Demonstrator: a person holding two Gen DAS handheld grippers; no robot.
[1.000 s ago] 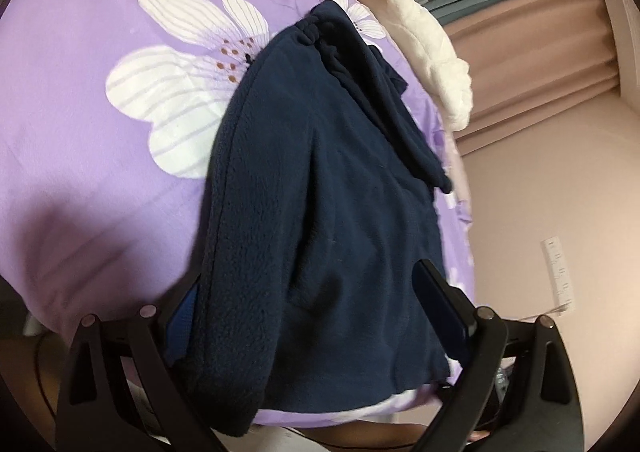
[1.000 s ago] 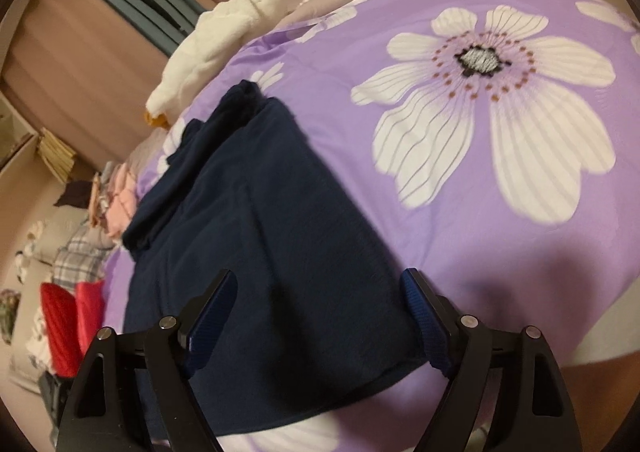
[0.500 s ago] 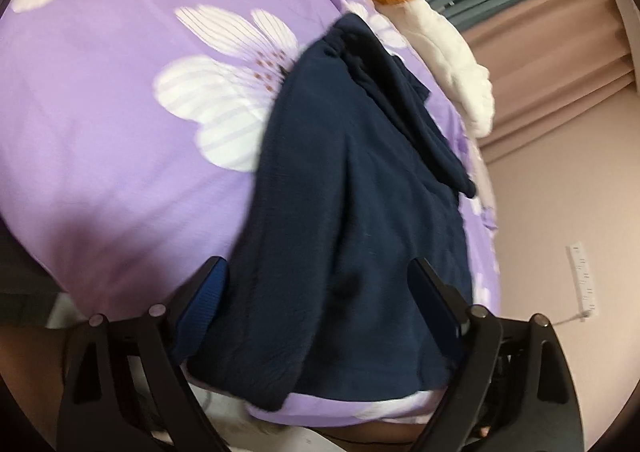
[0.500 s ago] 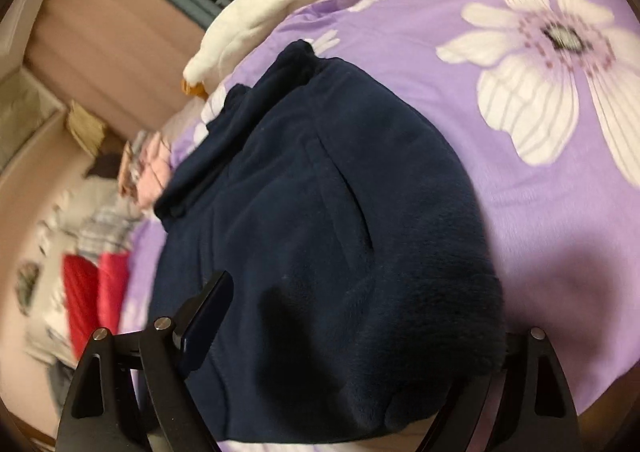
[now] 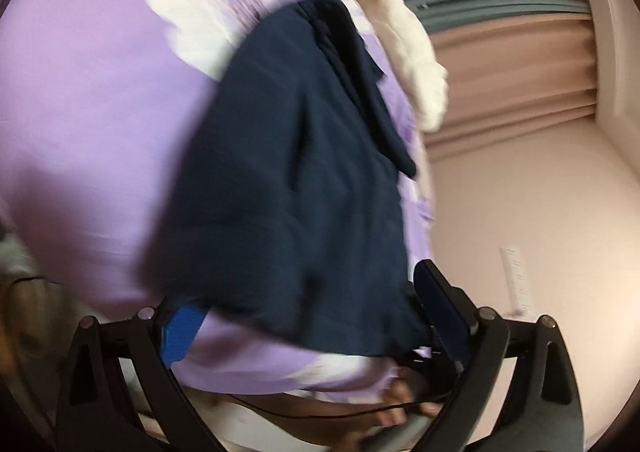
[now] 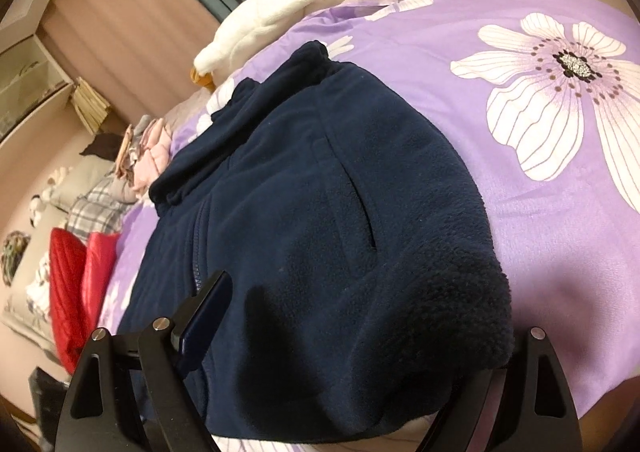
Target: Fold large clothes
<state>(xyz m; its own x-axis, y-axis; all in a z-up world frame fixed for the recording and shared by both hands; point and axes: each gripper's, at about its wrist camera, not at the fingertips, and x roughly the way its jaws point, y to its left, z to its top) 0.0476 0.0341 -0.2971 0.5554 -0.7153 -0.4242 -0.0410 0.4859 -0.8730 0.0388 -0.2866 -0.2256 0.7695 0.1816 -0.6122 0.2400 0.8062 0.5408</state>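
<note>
A navy fleece jacket (image 5: 300,172) lies flat on the purple flowered bed cover (image 5: 80,112), its zip and a pocket slit facing up. In the blurred left wrist view my left gripper (image 5: 306,294) is at the jacket's near hem. Its jaws are opening, the hem lies between them, and no pad presses on it. In the right wrist view the jacket (image 6: 320,212) fills the middle. My right gripper (image 6: 360,292) stands wide open over its near edge. A thick rolled fold of fleece hides the right finger.
A white fluffy bundle (image 6: 280,0) lies at the bed's far edge before pinkish curtains (image 5: 500,72). A red garment (image 6: 72,280), plaid cloth (image 6: 96,200) and pink clothes (image 6: 148,156) are piled at the left. The bed cover (image 6: 540,232) stretches away right of the jacket.
My right gripper has come in over the jacket's near edge, and the fleece fold now covers its right finger. My left gripper has slid right along the hem and dipped.
</note>
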